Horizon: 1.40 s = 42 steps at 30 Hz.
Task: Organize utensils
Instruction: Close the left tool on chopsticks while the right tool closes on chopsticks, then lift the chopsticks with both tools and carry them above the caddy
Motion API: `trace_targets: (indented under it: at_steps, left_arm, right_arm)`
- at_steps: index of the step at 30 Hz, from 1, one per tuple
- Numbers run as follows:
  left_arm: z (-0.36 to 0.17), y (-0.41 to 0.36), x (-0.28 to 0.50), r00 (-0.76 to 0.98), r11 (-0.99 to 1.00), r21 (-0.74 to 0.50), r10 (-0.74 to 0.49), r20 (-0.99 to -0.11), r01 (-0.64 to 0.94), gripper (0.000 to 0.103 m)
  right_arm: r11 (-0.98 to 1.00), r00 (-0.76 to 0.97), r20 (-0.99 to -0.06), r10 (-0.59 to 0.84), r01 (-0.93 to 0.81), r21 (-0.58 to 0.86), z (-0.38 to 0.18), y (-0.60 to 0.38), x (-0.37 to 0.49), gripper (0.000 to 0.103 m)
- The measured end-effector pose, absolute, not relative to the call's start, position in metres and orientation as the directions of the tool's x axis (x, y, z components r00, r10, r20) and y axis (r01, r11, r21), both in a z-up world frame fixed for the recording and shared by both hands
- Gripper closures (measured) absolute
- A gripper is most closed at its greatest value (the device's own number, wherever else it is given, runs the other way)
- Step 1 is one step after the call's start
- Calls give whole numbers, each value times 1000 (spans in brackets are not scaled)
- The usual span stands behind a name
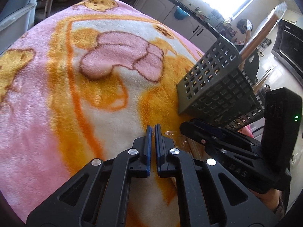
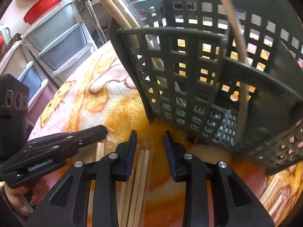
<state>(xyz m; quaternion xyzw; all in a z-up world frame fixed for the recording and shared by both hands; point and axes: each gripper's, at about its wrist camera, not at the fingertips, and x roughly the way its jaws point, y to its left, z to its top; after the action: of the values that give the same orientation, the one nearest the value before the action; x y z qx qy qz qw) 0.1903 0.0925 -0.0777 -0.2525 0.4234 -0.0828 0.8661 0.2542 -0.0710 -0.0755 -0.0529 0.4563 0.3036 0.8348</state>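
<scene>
chopsticks (image 2: 140, 172) lower centre on blanket (image 2: 121, 113), below caddy (image 2: 189, 75) | light, stiff, smooth, roll easily; pinch bundle mid-length | right gripper (image 2: 150, 138) half-open, straddling sticks, not gripping | left gripper (image 1: 153, 130) closed, apparently empty

Your utensil holder (image 2: 198, 79) fills the upper right of the right wrist view: dark grey-green plastic, square-grid walls, split into compartments, standing on the blanket and leaning in the lens. Pale stick-like utensils (image 2: 113, 5) rise out of its far-left compartment toward the upper left; another thin pale rod (image 2: 238, 43) stands in the right one. Your bundle of wooden chopsticks (image 2: 139, 177) lies flat at lower centre, running toward the bottom edge, just in front of the holder. In the left wrist view the holder (image 1: 217, 83) sits at right.
</scene>
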Motion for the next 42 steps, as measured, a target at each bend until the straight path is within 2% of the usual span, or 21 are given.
trace_targets:
  at_steps: [1, 3, 6, 16, 23, 33, 42]
  left_arm:
    - [-77, 95, 189, 631, 858, -508, -353, -690, -75, 101]
    - [-75, 101, 184, 641, 856, -510, -344, -686, -86, 101]
    - [-71, 109, 179, 651, 850, -517, -339, -679, -97, 101]
    - [-53, 123, 166, 688, 818, -571, -376, -621, -69, 101]
    - [-29, 122, 152, 719, 774, -633, -436, -541, -7, 101]
    - [33, 103, 133, 784, 781, -612, -455, -421, 124, 102]
    - [68, 80, 126, 800, 799, -564, -471, -373, 208, 102]
  right_arm:
    - [811, 402, -794, 455, -555, 183, -76, -71, 254, 80]
    - [807, 399, -789, 467, -558, 195, -74, -73, 254, 92]
    - [801, 398, -780, 483, -561, 210, -71, -74, 252, 95]
    - [776, 446, -692, 568, -572, 268, -36, -99, 236, 96]
    - [761, 499, -612, 613, -581, 288, -7, -121, 219, 96]
    - [745, 567, -498, 656, -591, 308, 33, -154, 195, 97]
    - [747, 637, -392, 664, -591, 304, 67, -187, 172, 97]
